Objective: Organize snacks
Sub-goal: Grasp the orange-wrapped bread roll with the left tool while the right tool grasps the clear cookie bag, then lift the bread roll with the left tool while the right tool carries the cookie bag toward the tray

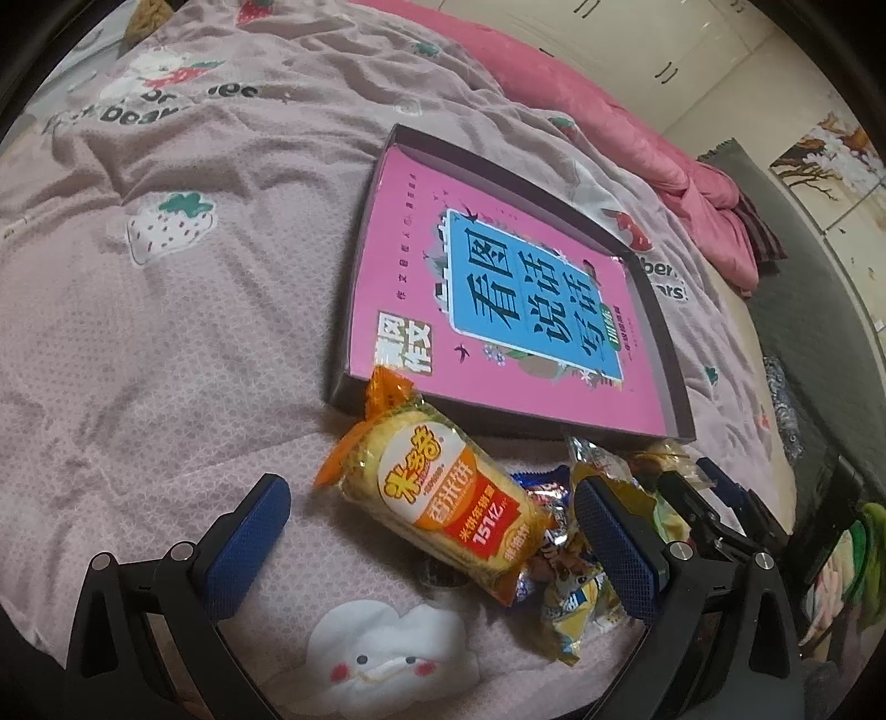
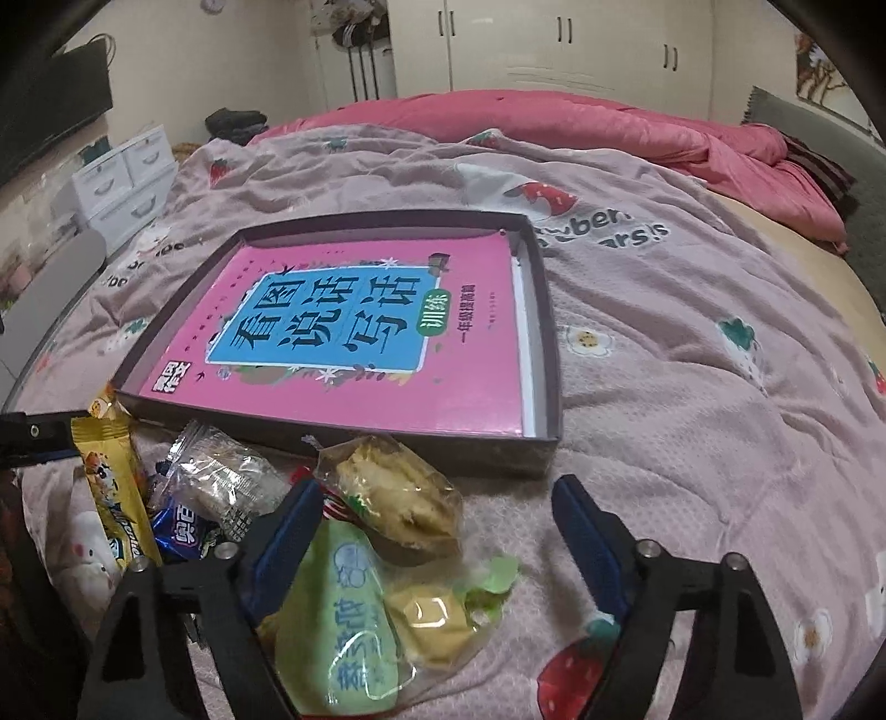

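Observation:
A shallow dark box (image 1: pixel 670 354) (image 2: pixel 545 310) lies on the bed with a pink book (image 1: pixel 498 310) (image 2: pixel 354 343) inside it. Several wrapped snacks lie in front of its near edge. My left gripper (image 1: pixel 437 520) is open, with an orange rice-cracker pack (image 1: pixel 443 498) between its fingers and blue and yellow packets (image 1: pixel 576 603) by its right finger. My right gripper (image 2: pixel 437 515) is open over a green-and-clear pastry packet (image 2: pixel 354 615) and a clear-wrapped pastry (image 2: pixel 398 493). A yellow packet (image 2: pixel 111 487), a clear packet (image 2: pixel 227 482) and a blue packet (image 2: pixel 183 531) lie to its left.
The bed is covered by a rumpled pink strawberry-print blanket (image 1: pixel 166 332) (image 2: pixel 692 387). A bunched pink quilt (image 2: pixel 609 133) lies at the far side. White drawers (image 2: pixel 122 177) and wardrobes (image 2: pixel 554 44) stand beyond the bed. A dark headboard (image 1: pixel 803 310) is at the right.

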The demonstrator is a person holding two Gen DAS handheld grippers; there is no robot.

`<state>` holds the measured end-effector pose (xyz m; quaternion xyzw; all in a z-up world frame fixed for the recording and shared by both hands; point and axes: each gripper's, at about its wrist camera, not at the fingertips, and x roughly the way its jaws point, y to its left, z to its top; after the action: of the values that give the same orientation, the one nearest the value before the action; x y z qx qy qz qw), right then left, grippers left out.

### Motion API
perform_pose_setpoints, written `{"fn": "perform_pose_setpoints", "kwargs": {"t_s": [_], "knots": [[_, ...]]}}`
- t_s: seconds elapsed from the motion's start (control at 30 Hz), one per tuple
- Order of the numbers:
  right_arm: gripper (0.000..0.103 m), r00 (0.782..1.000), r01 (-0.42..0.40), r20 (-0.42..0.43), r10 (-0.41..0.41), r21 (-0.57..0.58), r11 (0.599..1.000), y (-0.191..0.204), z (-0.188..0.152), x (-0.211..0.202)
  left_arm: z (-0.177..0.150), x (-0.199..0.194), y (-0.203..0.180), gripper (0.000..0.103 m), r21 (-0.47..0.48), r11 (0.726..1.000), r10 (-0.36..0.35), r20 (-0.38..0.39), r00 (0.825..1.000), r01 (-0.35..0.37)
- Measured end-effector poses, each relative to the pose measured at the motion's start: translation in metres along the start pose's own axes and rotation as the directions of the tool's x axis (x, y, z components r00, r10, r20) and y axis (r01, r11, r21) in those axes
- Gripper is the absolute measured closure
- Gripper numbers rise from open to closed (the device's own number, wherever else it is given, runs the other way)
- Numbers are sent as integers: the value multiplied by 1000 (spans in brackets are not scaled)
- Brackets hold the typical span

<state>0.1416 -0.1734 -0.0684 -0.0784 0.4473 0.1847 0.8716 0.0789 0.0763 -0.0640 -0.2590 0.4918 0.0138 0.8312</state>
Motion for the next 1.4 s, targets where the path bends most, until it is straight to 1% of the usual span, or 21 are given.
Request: {"fn": "perform_pose_setpoints", "kwargs": {"t_s": [0.03, 0.07, 0.1, 0.13, 0.2, 0.27, 0.3, 0.4, 0.43, 0.47, 0.5, 0.53, 0.67, 0.73, 0.93, 1.07, 1.2, 1.3, 1.4], "knots": [[25, 1000, -8, -2, 8, -11, 1000, 2, 1, 2, 0, 0, -1, 1, 6, 1000, 6, 3, 1000, -6], [28, 1000, -14, -3, 13, -19, 1000, 4, 1, 2, 0, 1, -2, 1, 12, 1000, 10, 5, 1000, -10], [33, 1000, -18, -4, 17, -34, 999, 7, 1, 4, 0, 2, -2, 1, 13, 1000, 10, 4, 1000, -10], [36, 1000, -23, -7, 22, -46, 999, 9, 1, 5, 1, 2, -1, 2, 13, 1000, 11, 4, 1000, -11], [48, 999, -36, -16, 35, -67, 997, 13, 2, 10, 1, 4, -1, 4, 13, 1000, 9, 1, 1000, -9], [49, 999, -32, -14, 31, -85, 996, 15, 2, 13, 1, 5, -1, 7, 11, 1000, 1, -6, 1000, -1], [52, 999, -38, -12, 37, -89, 995, 16, 2, 13, 2, 7, -1, 9, 12, 1000, -3, -10, 1000, 3], [54, 999, -53, -4, 52, -81, 995, 15, 2, 11, 2, 9, -2, 19, 16, 1000, -4, -17, 1000, 4], [55, 998, -56, 0, 56, -77, 995, 14, 2, 10, 2, 11, -1, 27, 15, 1000, -7, -21, 1000, 7], [57, 998, -59, 3, 60, -73, 996, 13, 2, 8, 3, 12, 0, 29, 8, 1000, -16, -29, 999, 16], [62, 998, -66, 7, 67, -70, 995, 12, 2, 7, 3, 14, 2, 31, -6, 1000, -31, -37, 999, 30], [64, 997, -71, 9, 72, -69, 995, 11, 2, 5, 3, 14, 4, 33, -18, 999, -38, -39, 999, 38], [69, 996, -80, 22, 82, -70, 994, 11, 2, 0, 4, 13, 5, 41, -16, 999, -51, -29, 998, 51], [70, 995, -89, 34, 92, -68, 994, 11, 2, -4, 4, 11, 5, 50, -16, 998, -66, -24, 998, 65], [73, 989, -110, 93, 115, -60, 992, 10, 3, -21, 5, 1, 1, 61, 6, 996, -93, 7, 996, 93], [73, 985, -118, 122, 123, -53, 992, 8, 3, -29, 5, -6, -7, 65, 52, 995, -85, 37, 996, 83], [73, 976, -135, 165, 140, -40, 990, 5, 5, -40, 5, -15, -17, 68, 107, 992, -70, 79, 994, 61], [73, 973, -141, 178, 143, -26, 990, 3, 6, -43, 5, -20, -21, 69, 132, 990, -60, 103, 993, 47], [73, 972, -144, 185, 144, -13, 990, 0, 6, -45, 4, -22, -20, 72, 130, 990, -60, 109, 992, 46]]}}
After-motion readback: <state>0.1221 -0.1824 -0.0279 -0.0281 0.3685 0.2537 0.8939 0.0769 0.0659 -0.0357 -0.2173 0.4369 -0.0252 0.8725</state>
